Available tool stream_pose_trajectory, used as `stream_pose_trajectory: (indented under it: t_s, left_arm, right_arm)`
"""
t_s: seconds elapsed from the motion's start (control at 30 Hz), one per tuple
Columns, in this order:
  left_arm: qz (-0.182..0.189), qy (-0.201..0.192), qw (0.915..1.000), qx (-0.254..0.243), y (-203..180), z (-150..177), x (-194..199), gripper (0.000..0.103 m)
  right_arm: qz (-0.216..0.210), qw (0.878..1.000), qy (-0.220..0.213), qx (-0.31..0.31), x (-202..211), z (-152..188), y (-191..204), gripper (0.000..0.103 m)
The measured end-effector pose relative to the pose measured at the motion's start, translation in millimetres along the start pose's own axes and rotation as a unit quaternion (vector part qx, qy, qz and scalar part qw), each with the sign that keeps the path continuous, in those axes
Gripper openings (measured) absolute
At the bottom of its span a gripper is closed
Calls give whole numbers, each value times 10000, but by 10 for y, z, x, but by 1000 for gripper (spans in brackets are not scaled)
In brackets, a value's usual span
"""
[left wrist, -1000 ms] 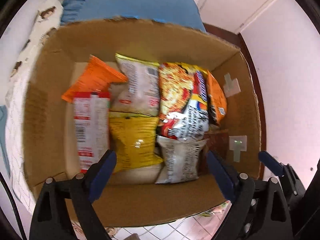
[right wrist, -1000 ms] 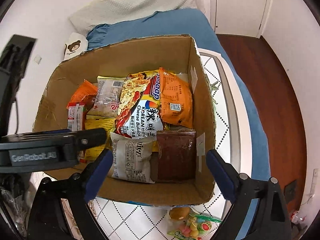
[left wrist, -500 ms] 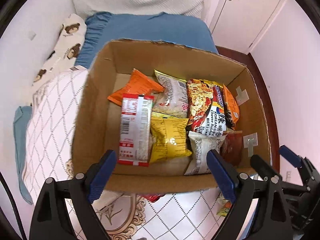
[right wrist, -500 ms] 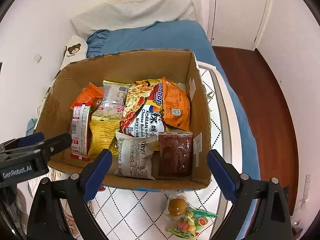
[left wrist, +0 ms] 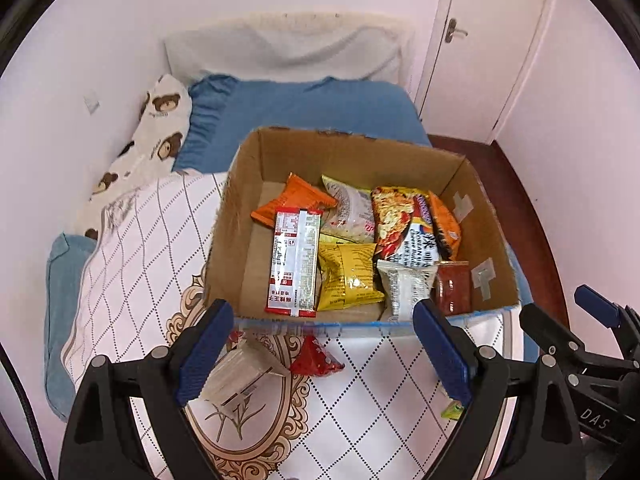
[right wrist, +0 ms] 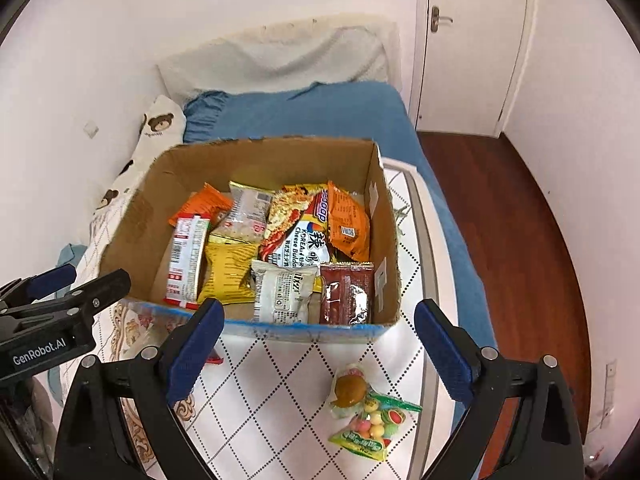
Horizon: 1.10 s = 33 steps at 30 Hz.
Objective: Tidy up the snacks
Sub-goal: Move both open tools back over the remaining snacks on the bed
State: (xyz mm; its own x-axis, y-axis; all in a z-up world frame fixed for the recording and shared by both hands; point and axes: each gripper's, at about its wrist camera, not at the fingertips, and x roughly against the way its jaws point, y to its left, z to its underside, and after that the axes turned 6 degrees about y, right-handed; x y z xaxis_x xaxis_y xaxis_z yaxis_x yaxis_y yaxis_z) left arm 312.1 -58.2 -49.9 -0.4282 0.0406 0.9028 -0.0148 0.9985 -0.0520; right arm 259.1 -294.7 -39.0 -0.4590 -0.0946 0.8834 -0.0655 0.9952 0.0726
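Both tools empty, wide open, hovering near side of box (right wrist: 256, 328) on bed (left wrist: 312, 108). Left tool (left wrist: 320, 354); right tool (right wrist: 316, 352).

Box holds packed snacks. Loose ones lie outside, near box: candy bag (right wrist: 368, 416) ahead of right tool; red packet (left wrist: 316, 360) and clear pack (left wrist: 236, 376) between left tool's fingers.

Step, likely: fetch loose snack. Advice: drop right tool over candy bag, pinch crinkly top, lift clear of box wall, place in free left strip.

Versus 1 s ago: both tools pulled back from over box; loose snacks now visible.
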Motion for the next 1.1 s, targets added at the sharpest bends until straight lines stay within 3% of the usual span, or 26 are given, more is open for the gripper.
stream_pose_trajectory:
  t_s: [0.37,0.63,0.8,0.97,1.0,1.03,1.1]
  left_arm:
    - [42,-601,9982,27,7,249,577,92]
    - [-404,-982,9943,133,83,387,625,93]
    - [-415,-478,9976,266,164,590,246,93]
    - [-531,269,9973,427,227,899,-290,93]
    - [-560,377,9967,451,244,954,-382,93]
    - [-611,506,9957,477,269,1017,-481,93]
    - [-680,703,9939,514,319,1099,-606,93]
  right_arm:
    - [-143,9986,-502,47,622,254,69,98]
    - [-337,9981,-516,-95,730,332,-21,98]
    - [-371,9985,12,-403,331,511,-305,98]
    - [-316,9916,937,-830,-450,835,-725,98]
    - [-312,9885,1127,-954,-614,906,-812,93]
    - [-382,9842,1319,-1115,-781,988,-900,78]
    - [-479,9763,1588,-1392,-1022,1125,-1046,72]
